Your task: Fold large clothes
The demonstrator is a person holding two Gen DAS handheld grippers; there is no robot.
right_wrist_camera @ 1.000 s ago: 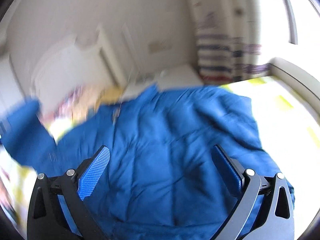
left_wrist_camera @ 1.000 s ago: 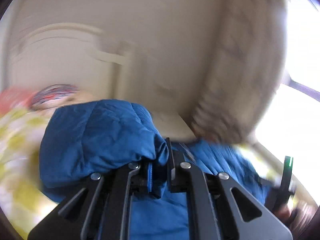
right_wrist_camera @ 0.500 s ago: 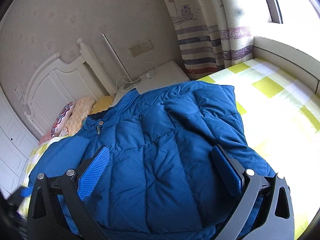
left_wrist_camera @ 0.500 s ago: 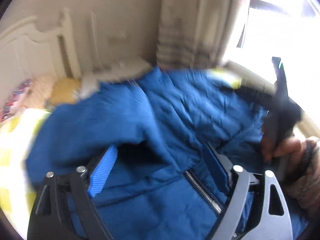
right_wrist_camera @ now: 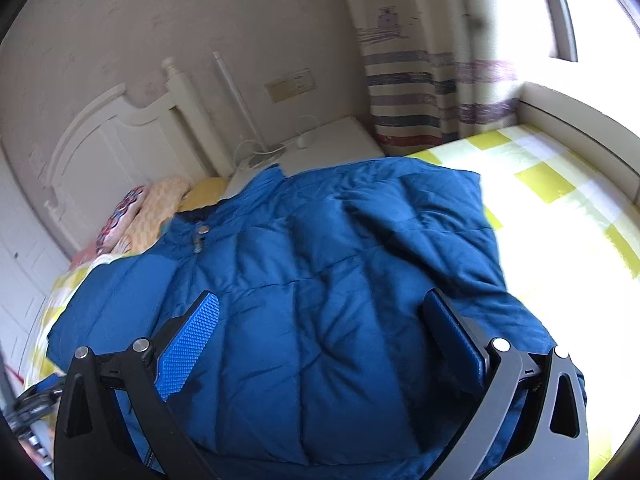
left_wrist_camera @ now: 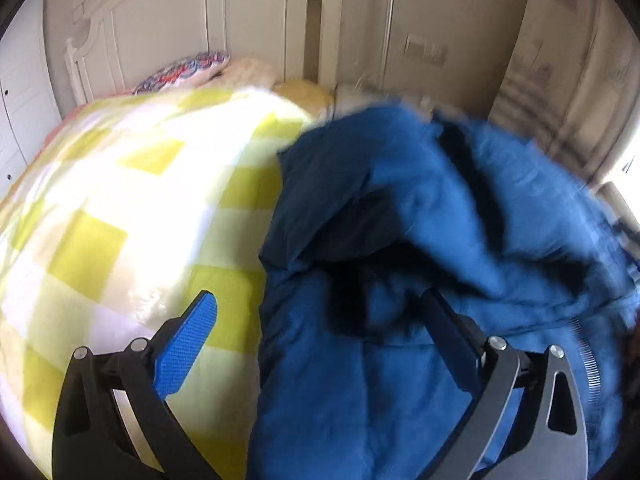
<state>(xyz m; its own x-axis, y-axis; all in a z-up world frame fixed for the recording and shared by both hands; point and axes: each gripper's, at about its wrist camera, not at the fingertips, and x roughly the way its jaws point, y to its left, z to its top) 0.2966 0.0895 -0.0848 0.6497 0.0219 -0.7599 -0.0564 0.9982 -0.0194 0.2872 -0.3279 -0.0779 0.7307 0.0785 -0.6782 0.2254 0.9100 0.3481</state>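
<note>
A blue quilted puffer jacket (right_wrist_camera: pixel 328 280) lies spread on the bed, its collar and zipper pull toward the headboard. In the left wrist view the jacket (left_wrist_camera: pixel 440 240) is bunched and blurred on the right, with a zipper edge at its right side. My left gripper (left_wrist_camera: pixel 320 316) is open and empty, straddling the jacket's left edge just above it. My right gripper (right_wrist_camera: pixel 320 320) is open and empty, close over the middle of the jacket.
The bed has a yellow-and-white checked sheet (left_wrist_camera: pixel 120 220), also bare to the right of the jacket (right_wrist_camera: pixel 560 208). Pillows (right_wrist_camera: pixel 152 216) lie by the white headboard (right_wrist_camera: pixel 120 148). A white nightstand (right_wrist_camera: pixel 332 148) and striped curtain (right_wrist_camera: pixel 420 92) stand behind.
My left gripper let go of the jacket fabric it was shut on, opened, and swung left toward the jacket's edge. The jacket settled flat. My right gripper stayed open over it.
</note>
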